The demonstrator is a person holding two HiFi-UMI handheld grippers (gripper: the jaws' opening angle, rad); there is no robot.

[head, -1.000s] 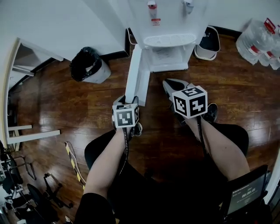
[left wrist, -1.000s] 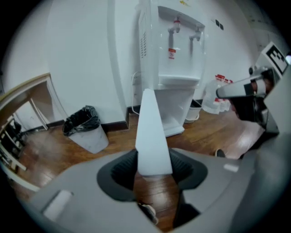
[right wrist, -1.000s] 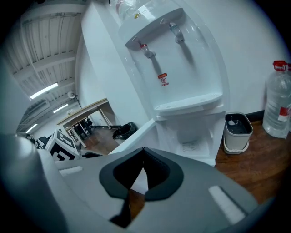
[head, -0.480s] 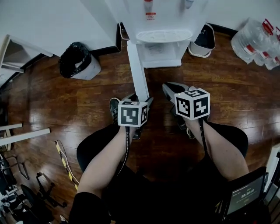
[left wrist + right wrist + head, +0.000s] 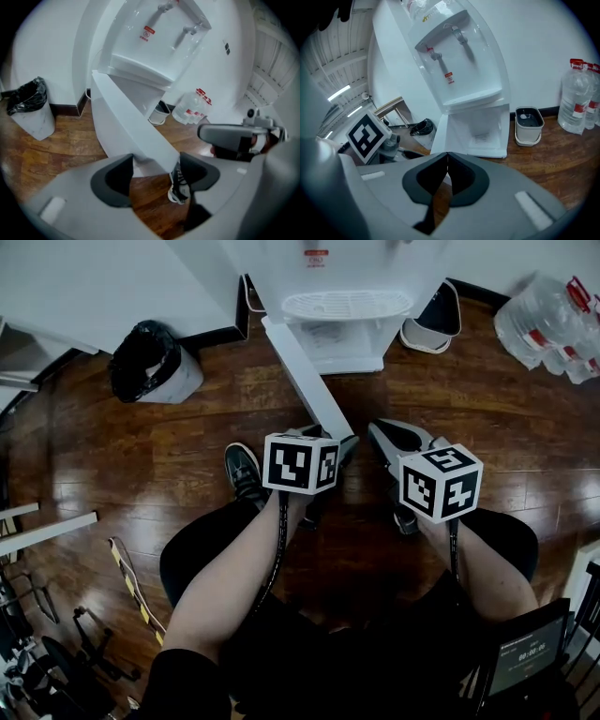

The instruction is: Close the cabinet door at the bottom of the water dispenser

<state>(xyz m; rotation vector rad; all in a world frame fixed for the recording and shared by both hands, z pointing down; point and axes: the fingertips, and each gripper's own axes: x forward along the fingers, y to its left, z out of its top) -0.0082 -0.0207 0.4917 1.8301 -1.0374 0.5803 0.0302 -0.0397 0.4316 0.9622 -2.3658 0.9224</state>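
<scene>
The person stands on the wood floor (image 5: 141, 456) in front of the white water dispenser (image 5: 347, 277), looking steeply down with a gripper in each hand. The cabinet door (image 5: 305, 381) at the bottom of the dispenser is not shut. It hangs from its hinge at the left of the cabinet opening and swings out across the floor at a slant toward the person.

The left gripper (image 5: 154, 174) points down at the door's free end. Its jaws have just been opening and now stand wide and released. The outer edge of the door sits in the gap between them, and I cannot tell whether either pad touches it. Below that edge, a dark shoe (image 5: 180, 187) shows through the same gap.

The right gripper (image 5: 446, 176) is held just to the right of the left one and aims at the open cabinet. Its jaws are clenched tight together, with nothing between them.

A bin lined with a black bag (image 5: 150, 367) stands against the wall, well to the left of the dispenser. A small white pail (image 5: 431, 324) sits just beside the dispenser on its right, and large water bottles (image 5: 553, 320) are grouped farther right.
</scene>
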